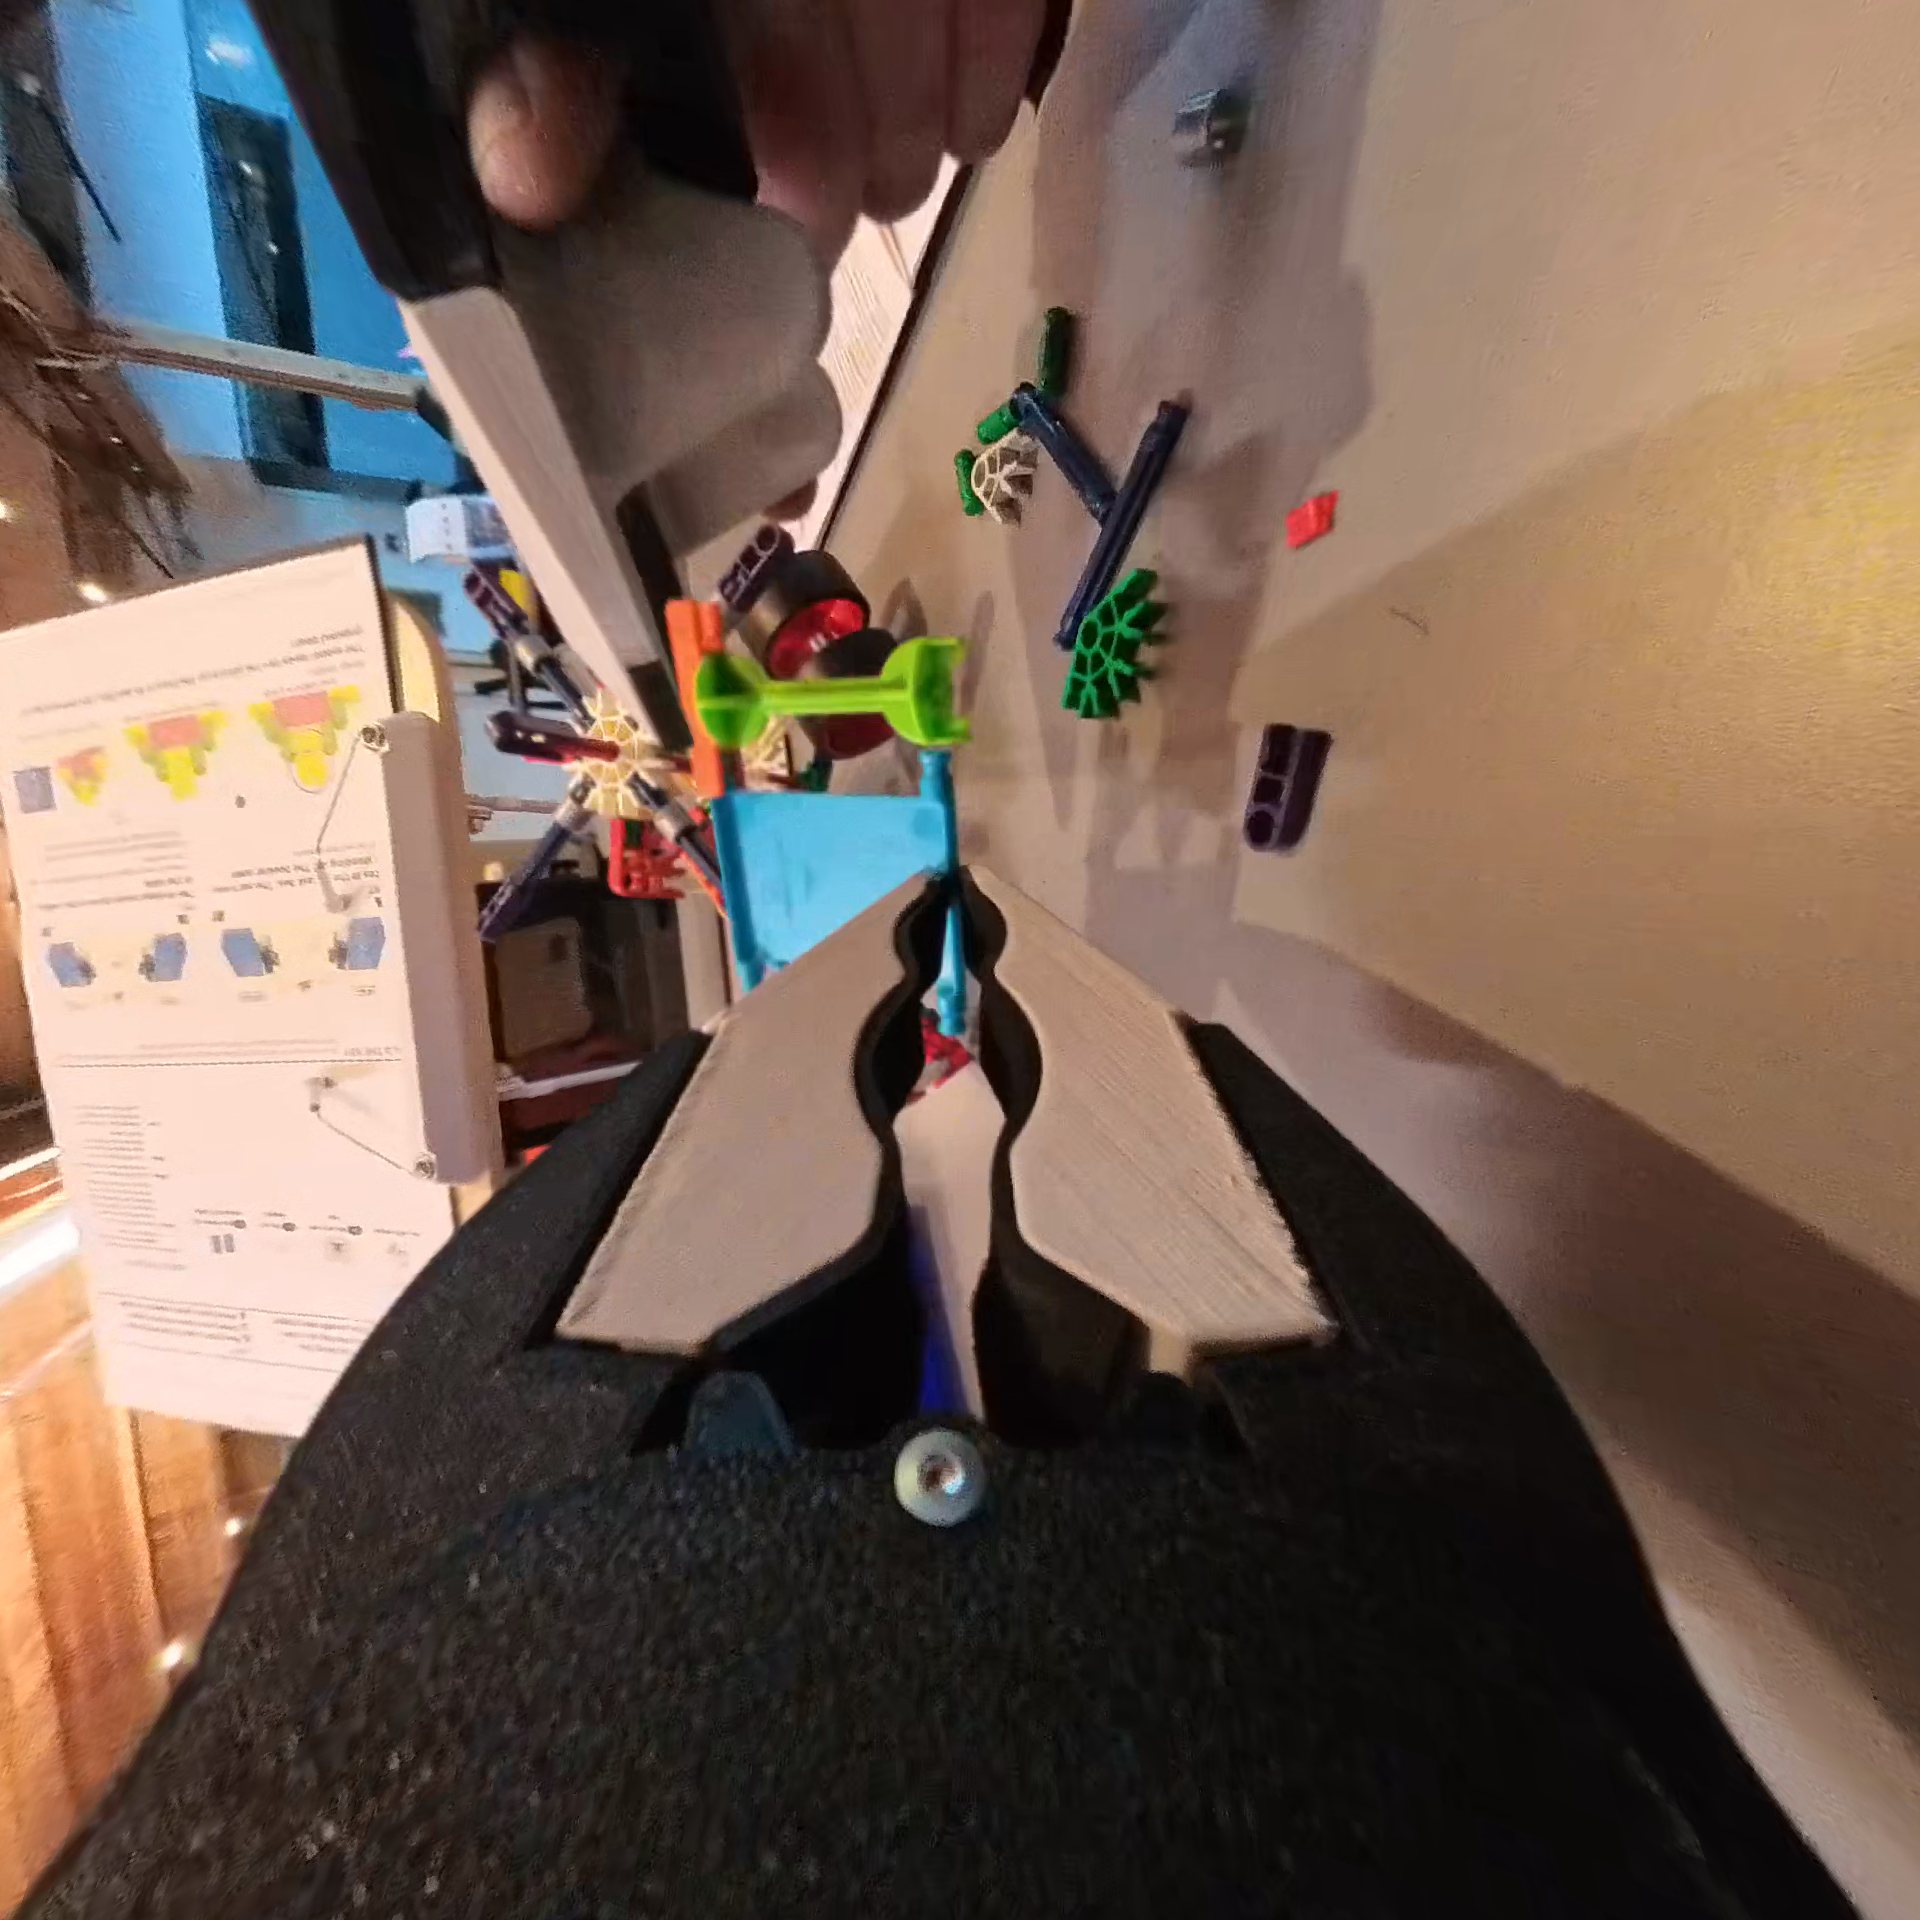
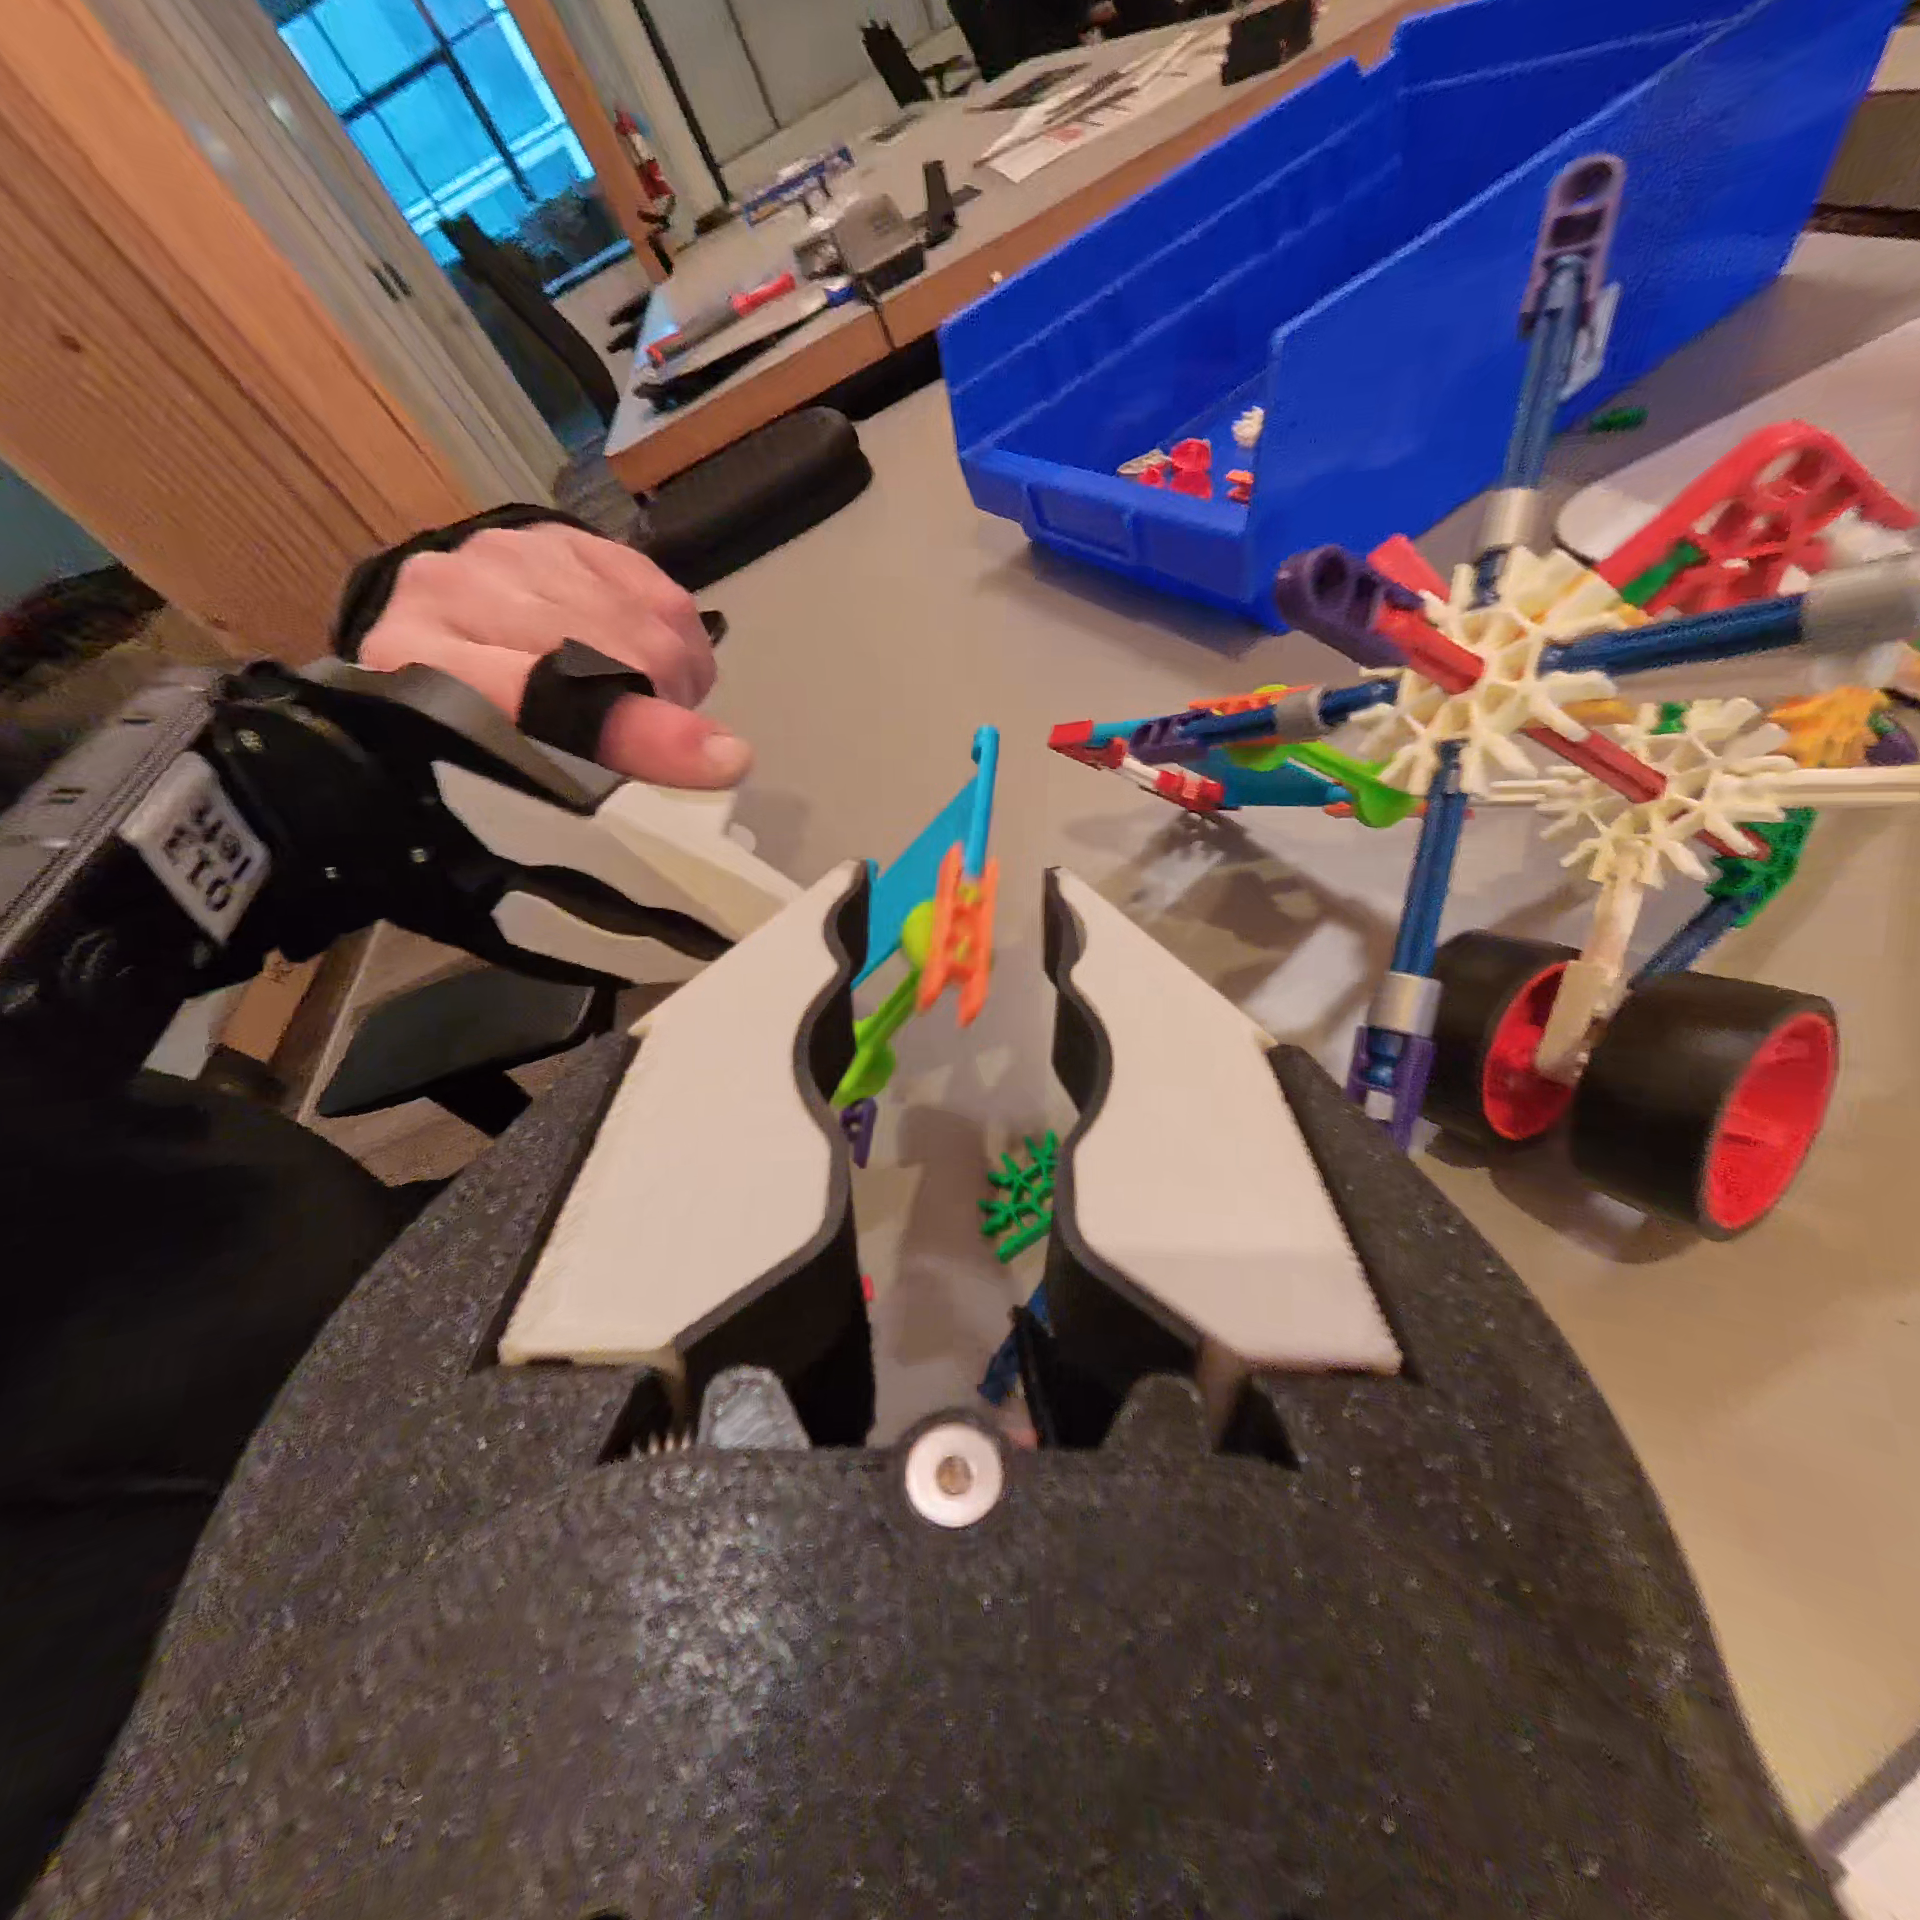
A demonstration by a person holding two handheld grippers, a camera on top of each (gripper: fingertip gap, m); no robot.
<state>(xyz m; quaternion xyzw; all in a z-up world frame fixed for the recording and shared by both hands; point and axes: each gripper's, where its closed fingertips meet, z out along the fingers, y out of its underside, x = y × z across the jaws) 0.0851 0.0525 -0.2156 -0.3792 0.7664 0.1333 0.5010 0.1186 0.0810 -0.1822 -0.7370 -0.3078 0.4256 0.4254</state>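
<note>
Pinching the thin rod at the edge of a light-blue flat plastic panel piece [image 1: 821, 862], the left gripper [image 1: 954, 883] is seen with its two white fingers pressed together on that rod. A lime-green plastic rod with flared ends [image 1: 831, 694] and an orange clip connector [image 1: 694, 696] are joined to the panel, which is held up off the grey table top [image 1: 1558, 727].

In the right wrist view, the right gripper [image 2: 956, 883] is shown with its fingers spread apart, and the orange connector [image 2: 961, 930] of the held panel assembly lies in the gap between the fingertips; whether it is touched cannot be told.

A large construction-toy model with white snowflake hubs, blue rods and black-and-red wheels [image 2: 1507, 707] is set on the table to the right, in front of a blue plastic bin [image 2: 1351, 343]. A dark-green fan-shaped connector [image 1: 1117, 644], dark-blue rods [image 1: 1117, 499] and a purple block [image 1: 1286, 784] are scattered on the table.
</note>
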